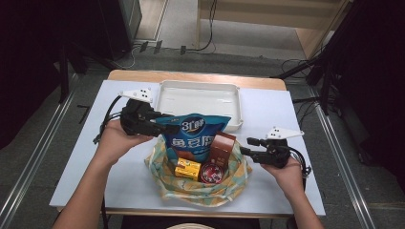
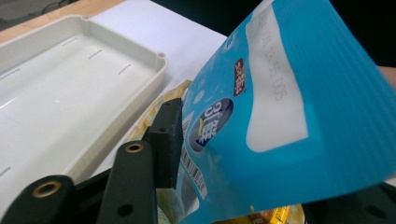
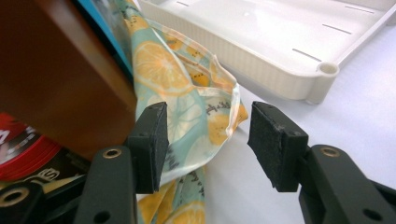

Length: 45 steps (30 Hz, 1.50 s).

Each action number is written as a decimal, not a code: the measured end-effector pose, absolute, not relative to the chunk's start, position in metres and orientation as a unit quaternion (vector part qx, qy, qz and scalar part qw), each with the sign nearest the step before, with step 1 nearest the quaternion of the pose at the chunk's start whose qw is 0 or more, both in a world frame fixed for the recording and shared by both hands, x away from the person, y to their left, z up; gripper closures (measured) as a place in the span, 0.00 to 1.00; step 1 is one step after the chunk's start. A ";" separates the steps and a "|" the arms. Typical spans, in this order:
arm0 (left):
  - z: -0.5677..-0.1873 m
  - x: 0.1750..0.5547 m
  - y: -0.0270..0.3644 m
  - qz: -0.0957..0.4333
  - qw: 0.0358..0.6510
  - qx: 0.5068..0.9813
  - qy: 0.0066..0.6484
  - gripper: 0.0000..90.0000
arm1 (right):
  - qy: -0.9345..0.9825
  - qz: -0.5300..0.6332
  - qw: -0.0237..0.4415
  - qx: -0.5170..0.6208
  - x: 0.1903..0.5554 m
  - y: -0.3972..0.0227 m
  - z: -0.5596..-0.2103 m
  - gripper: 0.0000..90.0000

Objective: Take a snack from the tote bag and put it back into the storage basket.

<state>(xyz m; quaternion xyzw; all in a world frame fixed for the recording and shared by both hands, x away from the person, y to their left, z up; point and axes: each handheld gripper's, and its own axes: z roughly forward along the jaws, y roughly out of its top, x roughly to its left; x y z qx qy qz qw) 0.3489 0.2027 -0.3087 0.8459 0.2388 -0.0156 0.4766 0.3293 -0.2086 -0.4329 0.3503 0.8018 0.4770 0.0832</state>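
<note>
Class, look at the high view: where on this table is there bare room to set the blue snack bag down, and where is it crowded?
Free: the white tray is bare inside, and the white mat lies open left of the lemon-print cloth bag and right of the tray. Crowded: the cloth bag, holding the blue snack bag, brown box, yellow box and red tin.

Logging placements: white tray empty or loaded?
Empty. The tray shows only bare white floor in the high view; the snacks sit in the cloth bag.
</note>
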 end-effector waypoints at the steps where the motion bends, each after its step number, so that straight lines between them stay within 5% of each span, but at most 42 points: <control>1: -0.308 0.349 0.203 -0.017 0.478 0.845 0.237 0.62 | 0.802 0.476 0.087 0.351 0.331 -0.207 -0.432 0.54; 20: -0.310 0.348 0.195 0.000 0.470 0.858 0.208 0.97 | 0.815 0.454 0.078 0.352 0.333 -0.200 -0.439 0.54; 45: -0.266 0.360 0.174 0.004 0.494 0.841 0.220 1.00 | 0.812 0.454 0.075 0.360 0.331 -0.206 -0.441 0.55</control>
